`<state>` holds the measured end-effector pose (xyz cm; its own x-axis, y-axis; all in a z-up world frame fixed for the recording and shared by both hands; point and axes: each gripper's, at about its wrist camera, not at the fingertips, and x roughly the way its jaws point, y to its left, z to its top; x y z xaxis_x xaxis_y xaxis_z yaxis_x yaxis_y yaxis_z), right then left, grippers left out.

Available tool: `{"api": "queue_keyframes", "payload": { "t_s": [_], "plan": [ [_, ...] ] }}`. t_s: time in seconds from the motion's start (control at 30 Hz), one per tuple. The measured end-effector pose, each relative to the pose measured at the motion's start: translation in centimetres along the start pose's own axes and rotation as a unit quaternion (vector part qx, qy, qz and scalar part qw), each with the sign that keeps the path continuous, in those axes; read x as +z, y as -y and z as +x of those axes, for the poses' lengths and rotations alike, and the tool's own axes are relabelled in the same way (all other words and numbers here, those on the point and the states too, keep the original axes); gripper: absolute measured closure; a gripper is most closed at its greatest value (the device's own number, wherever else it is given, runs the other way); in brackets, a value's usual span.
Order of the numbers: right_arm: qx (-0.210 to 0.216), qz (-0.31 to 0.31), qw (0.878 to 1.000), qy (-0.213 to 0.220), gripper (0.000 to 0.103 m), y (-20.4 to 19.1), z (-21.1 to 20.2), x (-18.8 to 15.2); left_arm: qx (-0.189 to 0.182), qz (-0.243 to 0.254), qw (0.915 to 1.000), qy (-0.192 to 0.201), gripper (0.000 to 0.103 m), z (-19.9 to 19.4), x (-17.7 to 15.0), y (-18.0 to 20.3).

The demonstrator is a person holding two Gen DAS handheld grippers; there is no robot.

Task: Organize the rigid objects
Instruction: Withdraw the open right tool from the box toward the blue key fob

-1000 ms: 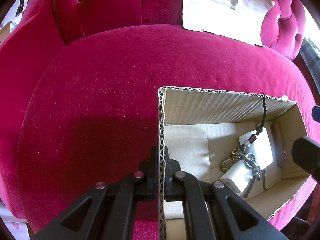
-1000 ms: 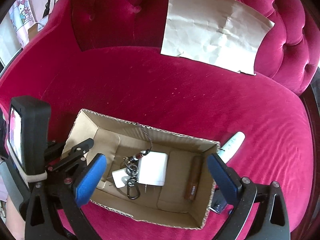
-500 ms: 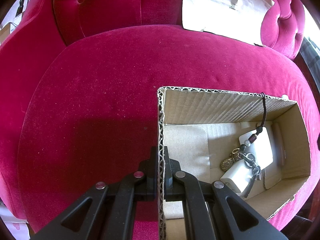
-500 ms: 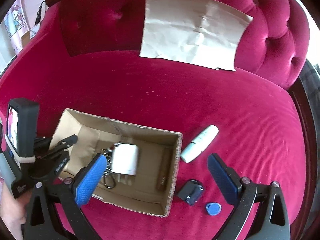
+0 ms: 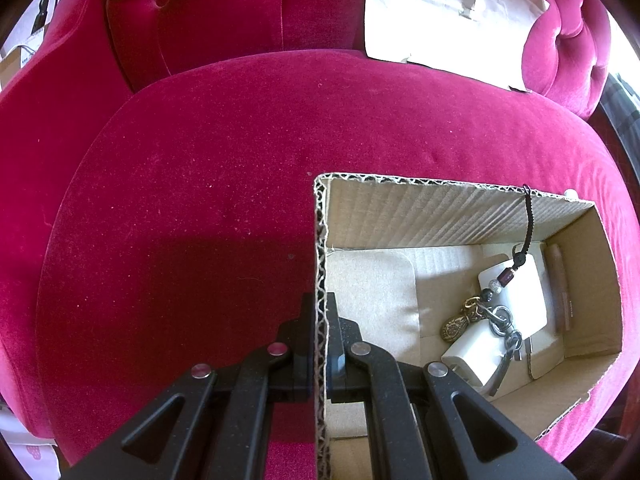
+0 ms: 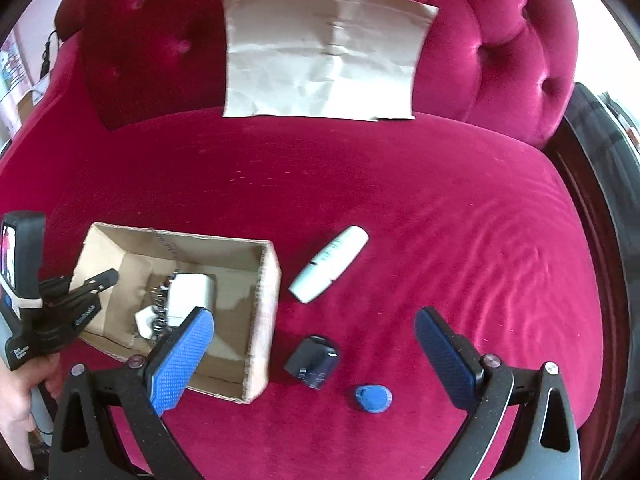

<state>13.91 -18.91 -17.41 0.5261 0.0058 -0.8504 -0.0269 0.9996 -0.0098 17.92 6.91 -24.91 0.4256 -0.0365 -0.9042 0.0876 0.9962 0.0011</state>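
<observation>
An open cardboard box point(image 5: 440, 208) point(image 6: 266, 304) sits on a red velvet sofa. Inside lie a white charger point(image 5: 516, 292) point(image 6: 188, 300), a keychain with a beaded cord point(image 5: 484, 316) and a brown stick point(image 5: 560, 288). My left gripper point(image 5: 320, 336) point(image 6: 92, 284) is shut on the box's left wall. My right gripper point(image 6: 316, 344) is open and empty, above a black plug adapter point(image 6: 314, 362), with a blue key fob point(image 6: 374, 398) and a white tube point(image 6: 330, 264) on the seat to the right of the box.
A sheet of brown paper point(image 6: 324, 52) point(image 5: 448, 12) leans on the tufted sofa back. The seat's right edge drops off by dark furniture point(image 6: 600, 200). Bare seat cushion point(image 5: 192, 216) lies left of the box.
My right gripper has moved right, off the box and over the loose items on the seat, staying open. The left gripper keeps its hold on the box wall.
</observation>
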Motion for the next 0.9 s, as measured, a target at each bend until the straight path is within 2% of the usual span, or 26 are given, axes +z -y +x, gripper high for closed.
{"api": "queue_keyframes", "payload": {
  "t_s": [0.43,0.9],
  "plan": [
    [-0.028,0.017,0.999,-0.017,0.0,4.3,0.9,-1.8,0.001,-0.001,1.0,0.0,0.1,0.0,-0.1,0.0],
    [-0.027,0.007,0.998,-0.058,0.0,6.4,4.6,-5.7,0.002,0.0,1.0,-0.001,0.1,0.0,0.0,0.1]
  ]
}}
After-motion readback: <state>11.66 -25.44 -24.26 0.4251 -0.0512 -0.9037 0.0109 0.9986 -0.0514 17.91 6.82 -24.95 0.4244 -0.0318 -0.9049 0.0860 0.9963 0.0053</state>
